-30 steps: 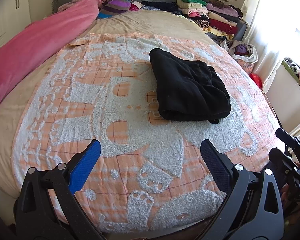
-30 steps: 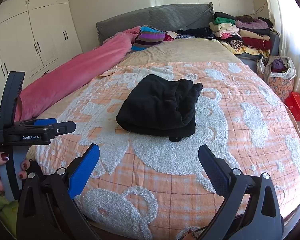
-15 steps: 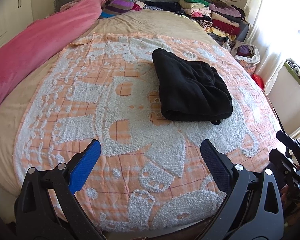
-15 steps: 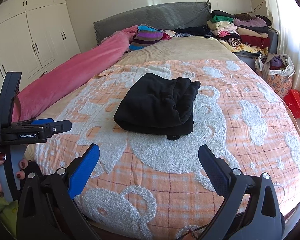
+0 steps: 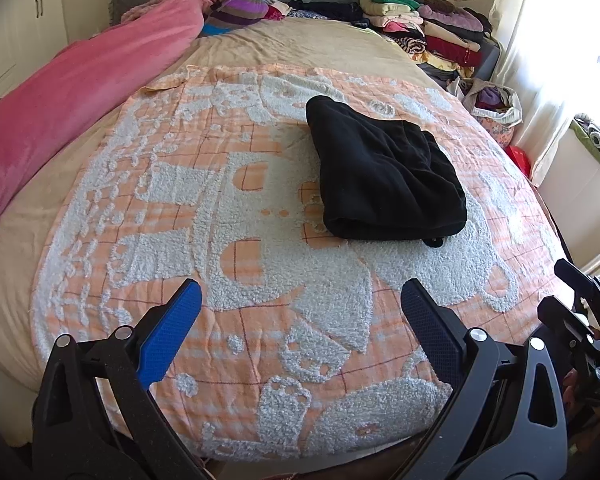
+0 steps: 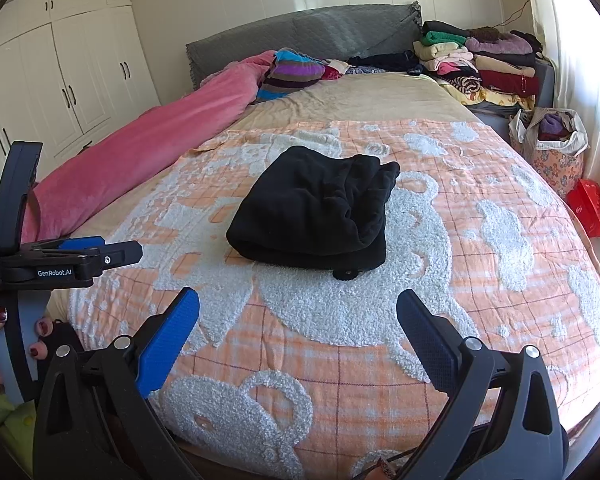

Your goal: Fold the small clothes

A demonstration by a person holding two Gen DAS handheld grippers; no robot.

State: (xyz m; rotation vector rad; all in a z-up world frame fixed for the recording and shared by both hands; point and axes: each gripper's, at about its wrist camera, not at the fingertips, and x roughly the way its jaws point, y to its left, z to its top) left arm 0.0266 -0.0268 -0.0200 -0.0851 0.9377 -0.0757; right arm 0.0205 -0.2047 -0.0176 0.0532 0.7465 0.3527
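Black folded garment lies apart, seemingly centred ahead of right claw.

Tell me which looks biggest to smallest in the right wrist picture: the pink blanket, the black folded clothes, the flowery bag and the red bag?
1. Pink blanket, clearly largest.
2. Black folded clothes.
3. Flowery bag.
4. Red bag, though partly cut off.
The bags lie farther from the camera, so they may look smaller than they are.
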